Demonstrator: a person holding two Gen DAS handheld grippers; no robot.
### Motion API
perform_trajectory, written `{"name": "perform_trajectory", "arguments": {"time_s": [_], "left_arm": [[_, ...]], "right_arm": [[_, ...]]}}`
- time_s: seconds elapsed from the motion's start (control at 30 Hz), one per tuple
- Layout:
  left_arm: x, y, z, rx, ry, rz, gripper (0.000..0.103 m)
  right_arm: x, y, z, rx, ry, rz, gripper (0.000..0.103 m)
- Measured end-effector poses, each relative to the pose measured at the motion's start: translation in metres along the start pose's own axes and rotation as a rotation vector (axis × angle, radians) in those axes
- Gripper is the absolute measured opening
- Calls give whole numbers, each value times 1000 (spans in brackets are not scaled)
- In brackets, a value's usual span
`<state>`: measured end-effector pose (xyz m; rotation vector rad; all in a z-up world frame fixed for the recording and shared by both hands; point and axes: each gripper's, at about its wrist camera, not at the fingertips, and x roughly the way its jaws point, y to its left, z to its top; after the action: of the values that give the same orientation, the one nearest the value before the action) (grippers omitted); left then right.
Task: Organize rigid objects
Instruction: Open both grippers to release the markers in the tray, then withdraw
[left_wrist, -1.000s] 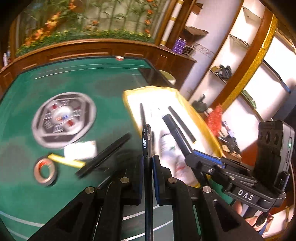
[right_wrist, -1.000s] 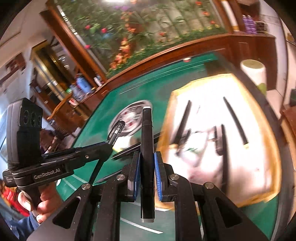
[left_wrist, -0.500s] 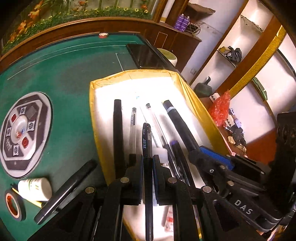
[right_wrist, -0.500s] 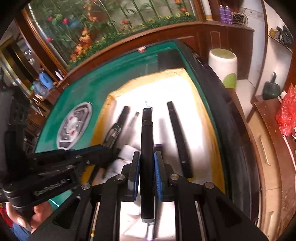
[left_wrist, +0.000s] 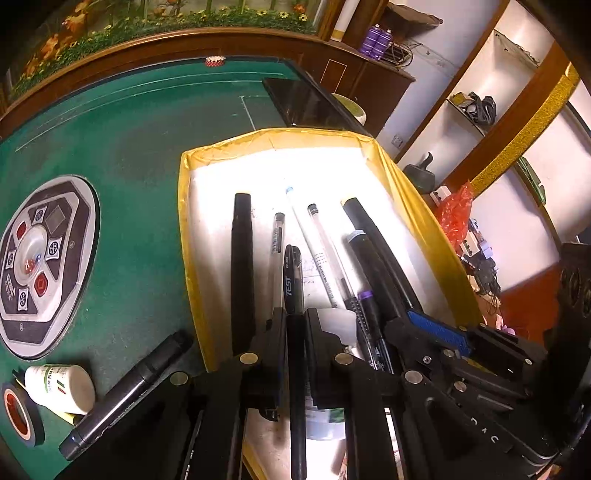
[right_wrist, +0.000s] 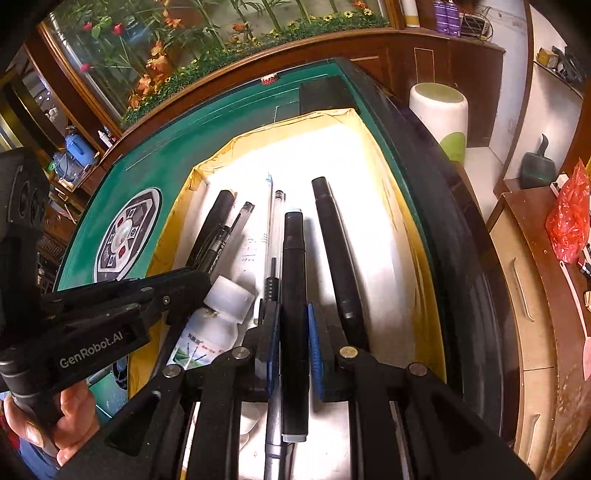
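My left gripper (left_wrist: 295, 317) is shut on a thin black pen (left_wrist: 293, 280) marked TEST, held low over the yellow-rimmed white tray (left_wrist: 186, 236). My right gripper (right_wrist: 291, 314) is shut on a thick black marker (right_wrist: 293, 266) over the same tray (right_wrist: 424, 251), just to the right of the left gripper (right_wrist: 184, 280). Several pens and markers lie lengthwise in the tray, among them a black marker (left_wrist: 242, 258), clear pens (left_wrist: 321, 243) and a long black marker (right_wrist: 334, 251). A small white bottle (right_wrist: 218, 317) lies under the grippers.
On the green felt table (left_wrist: 129, 147) left of the tray lie a black marker (left_wrist: 129, 387), a white bottle (left_wrist: 62, 384) and a tape roll (left_wrist: 18, 413). A round control panel (left_wrist: 37, 266) sits in the felt. A white bin (right_wrist: 439, 114) stands beyond the table's right edge.
Both grippers came from over the felt to low over the tray with their pens still held. In the last half second they hardly moved.
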<state>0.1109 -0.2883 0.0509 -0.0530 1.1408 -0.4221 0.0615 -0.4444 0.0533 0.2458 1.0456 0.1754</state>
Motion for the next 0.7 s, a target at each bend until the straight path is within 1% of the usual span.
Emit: {"name": "perform_trajectory", "arguments": {"time_s": [0.13,0.2,0.27,0.3,0.33,0.43,0.53,0.57,0.7], "left_arm": [[2,6,-2,-22,10,-21,9],[1,7,-3,-29,13,-33,11],[-2,9,-4,-32,13,-33,21],[-3,9,-5,-32,10,-37,24],[-7,10,-6,-30,4,-44,29],[-20,9,-10,-20,-19,-57,36],[-33,8,-13,-7,-42,-66,47],[-39,8,-15,0,-53,-71,50],[-60,10,-26,23,-85,-92,51]], "right_arm": [[-1,2,-5,-5,0,-9,15],[-3,3,-7,-6,-4,-11,18],[-7,3,-8,0,-10,-10,24],[-11,4,-9,-2,-18,-3,27],[-12,6,-9,-4,-21,-5,28],[-23,9,-12,-3,-48,-7,28],[-32,14,-15,0,-69,-3,29],[-37,17,-17,1,-78,4,30],[-49,30,-24,-5,-103,26,37]]}}
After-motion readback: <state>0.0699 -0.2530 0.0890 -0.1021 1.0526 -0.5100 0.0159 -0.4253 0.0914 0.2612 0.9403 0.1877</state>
